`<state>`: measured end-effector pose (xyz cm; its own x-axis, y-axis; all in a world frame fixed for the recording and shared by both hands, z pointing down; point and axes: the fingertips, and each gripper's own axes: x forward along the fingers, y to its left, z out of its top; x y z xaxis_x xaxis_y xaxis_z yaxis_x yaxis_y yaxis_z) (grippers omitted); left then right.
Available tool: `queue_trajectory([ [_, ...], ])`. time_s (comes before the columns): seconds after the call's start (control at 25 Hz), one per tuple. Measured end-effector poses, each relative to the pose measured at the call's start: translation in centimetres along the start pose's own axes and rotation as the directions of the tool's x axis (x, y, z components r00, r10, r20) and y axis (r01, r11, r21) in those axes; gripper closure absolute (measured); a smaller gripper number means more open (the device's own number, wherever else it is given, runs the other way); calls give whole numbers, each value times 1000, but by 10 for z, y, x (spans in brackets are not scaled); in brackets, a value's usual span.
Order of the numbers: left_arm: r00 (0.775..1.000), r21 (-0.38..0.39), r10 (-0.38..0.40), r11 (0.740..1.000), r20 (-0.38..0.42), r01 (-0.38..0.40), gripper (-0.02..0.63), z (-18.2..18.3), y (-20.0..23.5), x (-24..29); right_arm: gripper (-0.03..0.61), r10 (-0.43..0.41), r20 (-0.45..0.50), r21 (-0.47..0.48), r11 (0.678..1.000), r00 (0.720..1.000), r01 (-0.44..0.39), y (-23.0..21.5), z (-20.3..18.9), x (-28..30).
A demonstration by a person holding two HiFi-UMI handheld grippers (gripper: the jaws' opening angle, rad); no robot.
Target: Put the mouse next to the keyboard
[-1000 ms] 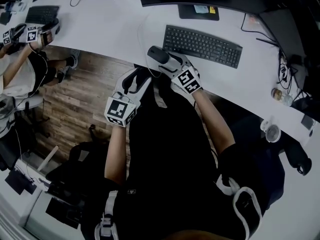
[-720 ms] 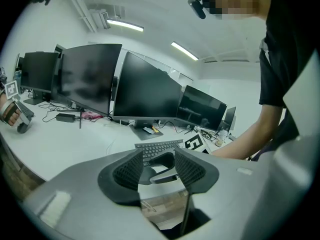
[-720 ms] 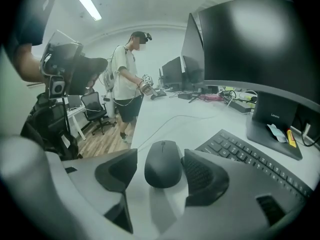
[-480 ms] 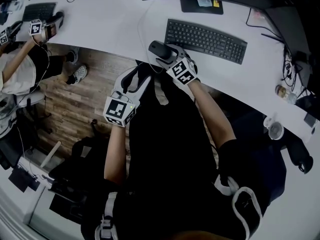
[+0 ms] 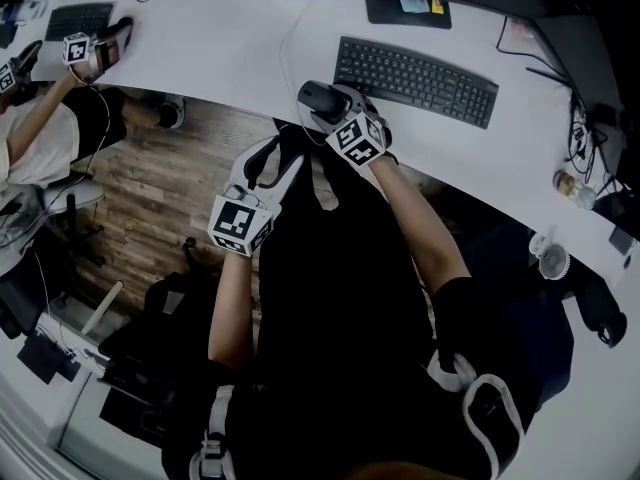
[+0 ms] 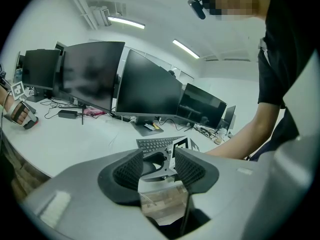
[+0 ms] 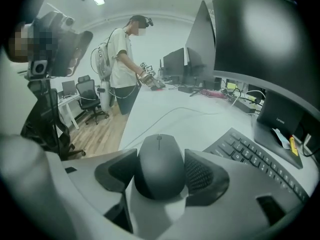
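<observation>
The dark grey mouse (image 5: 316, 97) is held just over the white desk's (image 5: 220, 48) near edge, left of the black keyboard's (image 5: 415, 68) left end. My right gripper (image 5: 328, 108) is shut on the mouse; in the right gripper view the mouse (image 7: 159, 165) fills the gap between the jaws, with the keyboard (image 7: 260, 164) to its right. My left gripper (image 5: 268, 156) hangs below the desk edge over the wooden floor. It is open and empty (image 6: 159, 166), pointing toward the keyboard (image 6: 156, 144).
Several dark monitors (image 7: 260, 49) line the back of the desk, with a stand base (image 5: 405, 10) behind the keyboard. A second person (image 5: 40, 128) works with grippers at the desk's far left. Cables (image 5: 575, 133) and a cup (image 5: 548, 263) lie at the right.
My right gripper has drawn in and turned a little at the desk edge, mouse still held. My left gripper has hardly moved. The person at far left has shifted.
</observation>
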<state>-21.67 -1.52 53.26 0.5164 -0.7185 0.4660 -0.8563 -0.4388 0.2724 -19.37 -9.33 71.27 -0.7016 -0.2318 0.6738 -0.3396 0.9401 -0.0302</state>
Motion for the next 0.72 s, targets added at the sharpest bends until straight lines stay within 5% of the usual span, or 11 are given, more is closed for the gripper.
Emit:
queue_trajectory([
  [0.72, 998, 28, -63, 998, -26, 64, 416, 4, -5, 12, 284, -12, -49, 0, 1000, 999, 12, 8, -5, 0],
])
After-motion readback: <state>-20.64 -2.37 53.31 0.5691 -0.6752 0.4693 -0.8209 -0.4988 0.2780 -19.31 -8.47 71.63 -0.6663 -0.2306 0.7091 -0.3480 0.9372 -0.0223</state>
